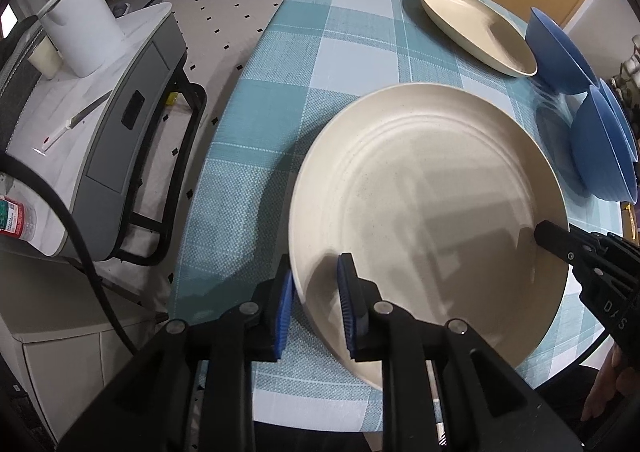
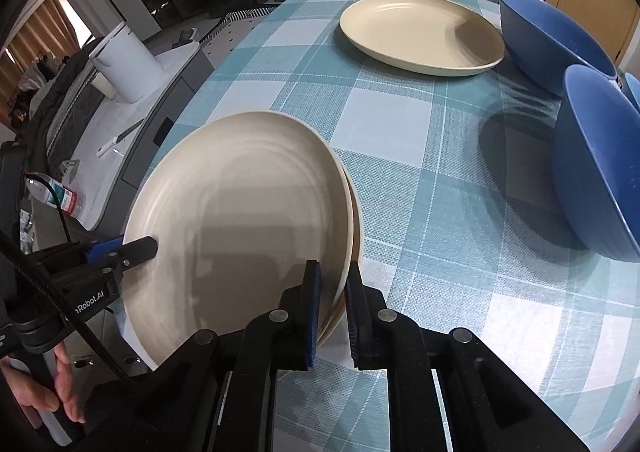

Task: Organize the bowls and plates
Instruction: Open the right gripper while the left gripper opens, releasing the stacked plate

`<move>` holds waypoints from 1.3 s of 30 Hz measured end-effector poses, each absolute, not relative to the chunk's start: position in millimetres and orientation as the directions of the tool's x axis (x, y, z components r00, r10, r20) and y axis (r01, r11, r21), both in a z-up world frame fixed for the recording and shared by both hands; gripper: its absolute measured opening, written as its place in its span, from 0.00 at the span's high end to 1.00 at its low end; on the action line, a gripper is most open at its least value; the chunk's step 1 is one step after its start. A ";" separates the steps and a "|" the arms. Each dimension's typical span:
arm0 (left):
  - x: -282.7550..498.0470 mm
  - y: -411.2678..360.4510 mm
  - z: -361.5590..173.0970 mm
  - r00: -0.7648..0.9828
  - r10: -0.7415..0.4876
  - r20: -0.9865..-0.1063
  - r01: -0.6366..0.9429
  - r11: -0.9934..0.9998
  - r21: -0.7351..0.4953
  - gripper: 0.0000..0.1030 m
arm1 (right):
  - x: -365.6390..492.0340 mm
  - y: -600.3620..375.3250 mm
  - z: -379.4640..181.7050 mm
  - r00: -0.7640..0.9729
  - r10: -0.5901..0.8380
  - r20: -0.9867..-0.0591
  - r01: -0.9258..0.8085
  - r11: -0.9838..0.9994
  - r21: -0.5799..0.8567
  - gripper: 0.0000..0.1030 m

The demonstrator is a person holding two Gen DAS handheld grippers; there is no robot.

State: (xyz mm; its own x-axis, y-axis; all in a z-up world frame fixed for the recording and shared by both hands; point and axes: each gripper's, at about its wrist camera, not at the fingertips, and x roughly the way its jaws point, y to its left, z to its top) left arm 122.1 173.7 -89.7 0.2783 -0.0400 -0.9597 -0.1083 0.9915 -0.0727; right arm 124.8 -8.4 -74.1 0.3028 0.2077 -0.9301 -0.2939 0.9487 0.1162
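Cream, speckled plate (image 1: 424, 228) filling the lower centre of the left wrist view, apparently stacked on a second cream plate whose rim (image 2: 354, 219) shows just beneath it in the right wrist view. Gripped at two opposite edges: left gripper (image 1: 314, 304) straddling the rim at lower centre, blue pads nearly closed on the rim, one inside the plate and one outside; right gripper (image 2: 332, 312) likewise astride the opposite rim, jaws narrow, pads close against the edge. Hard to tell whether each pad presses firmly or has begun to ease off. Each gripper's finger also visible from the other camera, reaching onto the plate from the side.

Further out, checked teal and white tablecloth (image 1: 280, 99) beneath. Another cream plate (image 2: 420, 31) lying alone toward the upper right, well apart from the held stack. Blue bowls (image 2: 592, 159) at the right edge, partly cut off, so their count stays uncertain. Likely next: releasing here or carrying the stack toward the lone plate, up and right of both grippers.

A hand (image 2: 60, 392) partly visible at lower left.
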 end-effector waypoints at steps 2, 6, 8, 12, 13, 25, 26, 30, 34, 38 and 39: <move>122.2 173.2 -90.4 0.273 -0.041 -0.961 -0.109 0.991 -0.074 0.82 | 122.8 -3.7 -74.3 0.312 0.169 -0.935 -0.315 0.947 0.066 0.87; 121.7 170.8 -93.5 0.266 -0.035 -0.963 -0.105 0.992 -0.065 0.82 | 116.9 3.2 -78.2 0.331 0.106 -0.938 -0.356 0.934 -0.020 0.86; 121.4 170.0 -93.7 0.268 -0.031 -0.963 -0.104 0.993 -0.061 0.82 | 116.4 2.6 -80.7 0.336 0.102 -0.936 -0.360 0.932 -0.028 0.85; 121.8 169.6 -95.5 0.266 -0.032 -0.963 -0.104 0.993 -0.062 0.82 | 115.2 1.7 -85.5 0.362 0.105 -0.926 -0.368 0.929 -0.039 0.85; 121.8 169.6 -96.0 0.266 -0.032 -0.963 -0.104 0.993 -0.062 0.82 | 113.8 2.8 -85.9 0.376 0.098 -0.922 -0.371 0.927 -0.052 0.85; 120.4 172.0 -95.4 0.276 -0.030 -0.961 -0.141 0.987 -0.071 0.79 | 103.9 0.9 -82.5 0.393 0.157 -0.906 -0.419 0.907 -0.025 0.54; 119.7 172.2 -94.1 0.279 -0.027 -0.960 -0.145 0.987 -0.070 0.79 | 102.2 -0.2 -79.3 0.409 0.157 -0.899 -0.416 0.909 -0.031 0.52; 115.7 171.8 -86.5 0.301 -0.034 -0.953 -0.153 0.985 -0.083 0.79 | 96.0 -9.7 -61.3 0.468 0.173 -0.866 -0.405 0.913 -0.037 0.38; 111.6 168.8 -71.0 0.338 -0.004 -0.941 -0.169 0.984 -0.065 0.78 | 89.5 -17.5 -50.3 0.500 0.192 -0.845 -0.411 0.911 -0.036 0.38; 105.4 164.0 -46.8 0.402 0.025 -0.915 -0.176 0.983 -0.050 0.66 | 84.3 -28.6 -40.4 0.521 0.236 -0.820 -0.402 0.915 0.008 0.38; 103.5 161.5 -39.8 0.419 0.029 -0.908 -0.174 0.983 -0.049 0.57 | 83.7 -31.5 -39.0 0.523 0.243 -0.817 -0.398 0.917 0.018 0.36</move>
